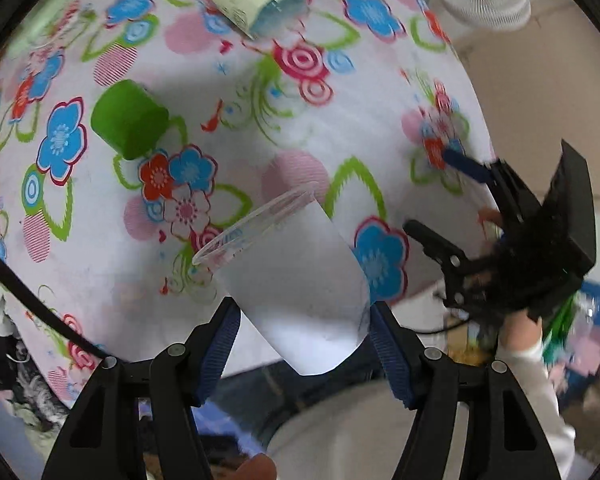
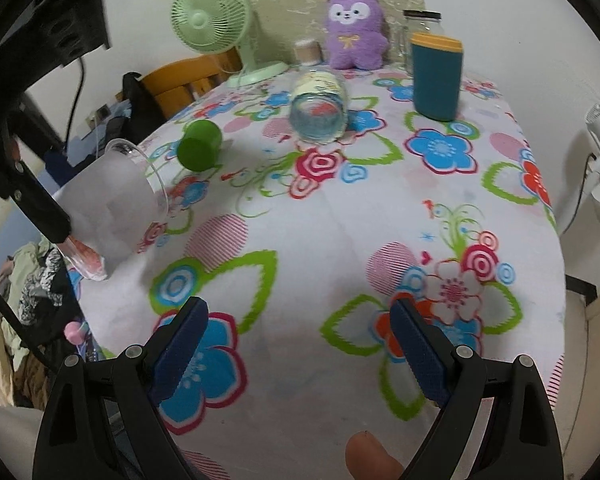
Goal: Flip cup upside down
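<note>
**Cup tipped in my left tongs, halfway round**

Left wrist view, lower centre of frame: my left tongs (image 1: 304,320) are clenched on the frosted plastic cup (image 1: 296,280) near its base, mouth tilted up and left above the flowered worktop (image 1: 340,120). It looks light, thin-walled and slick, likely to buckle if squeezed, so I judge a low grip on the stiffer base safest. My right tongs (image 2: 300,344) hang released, grasping nothing, over the worktop at bottom centre of their view.
</note>
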The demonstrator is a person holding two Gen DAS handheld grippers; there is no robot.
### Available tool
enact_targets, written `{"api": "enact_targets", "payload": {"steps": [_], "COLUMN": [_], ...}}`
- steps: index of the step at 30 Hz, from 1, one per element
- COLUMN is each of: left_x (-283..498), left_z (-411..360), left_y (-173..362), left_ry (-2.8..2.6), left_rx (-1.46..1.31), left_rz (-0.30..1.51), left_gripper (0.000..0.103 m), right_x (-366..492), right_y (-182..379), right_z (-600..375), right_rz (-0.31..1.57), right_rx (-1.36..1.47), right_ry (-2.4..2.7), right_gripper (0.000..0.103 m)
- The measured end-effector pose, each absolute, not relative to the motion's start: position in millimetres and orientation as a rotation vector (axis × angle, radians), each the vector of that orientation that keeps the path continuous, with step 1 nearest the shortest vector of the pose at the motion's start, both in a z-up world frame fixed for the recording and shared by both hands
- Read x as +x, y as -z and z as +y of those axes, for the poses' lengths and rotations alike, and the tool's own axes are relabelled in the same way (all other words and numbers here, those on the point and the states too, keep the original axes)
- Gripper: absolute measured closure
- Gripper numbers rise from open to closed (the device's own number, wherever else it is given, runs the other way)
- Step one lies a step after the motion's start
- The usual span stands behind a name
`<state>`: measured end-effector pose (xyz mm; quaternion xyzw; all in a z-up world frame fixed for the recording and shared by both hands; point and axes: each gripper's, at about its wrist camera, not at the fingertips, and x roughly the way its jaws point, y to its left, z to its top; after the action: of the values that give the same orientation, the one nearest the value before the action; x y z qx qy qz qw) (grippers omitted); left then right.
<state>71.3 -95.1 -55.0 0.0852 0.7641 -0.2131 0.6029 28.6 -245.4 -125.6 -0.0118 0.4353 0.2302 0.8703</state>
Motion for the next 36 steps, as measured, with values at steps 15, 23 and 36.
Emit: {"api": "enact_targets", "payload": {"steps": [15, 23, 36], "left_x": [83.8, 98.8, 140.4], "left_z": [-120.6, -133.6, -126.4], "left_y": [86.5, 111.9, 126.2], "left_ry": [0.558, 0.538, 0.509], "left_rx": [0.350, 0.391, 0.394], "left_rz": [2.088, 2.151, 2.170], "left_gripper": [0.034, 0.033, 0.030], "right_x": [22.1, 21.3, 24.8], "right_y": [131.2, 131.7, 132.6], "right_z": [-235.9, -239.0, -242.4], "right_rz": [0.880, 0.861, 0.852], "right_rx": [0.035, 0.048, 0.060], "right_ry": [-0.523, -0.510, -0.498], "right_gripper": [0.010, 0.010, 0.010]}}
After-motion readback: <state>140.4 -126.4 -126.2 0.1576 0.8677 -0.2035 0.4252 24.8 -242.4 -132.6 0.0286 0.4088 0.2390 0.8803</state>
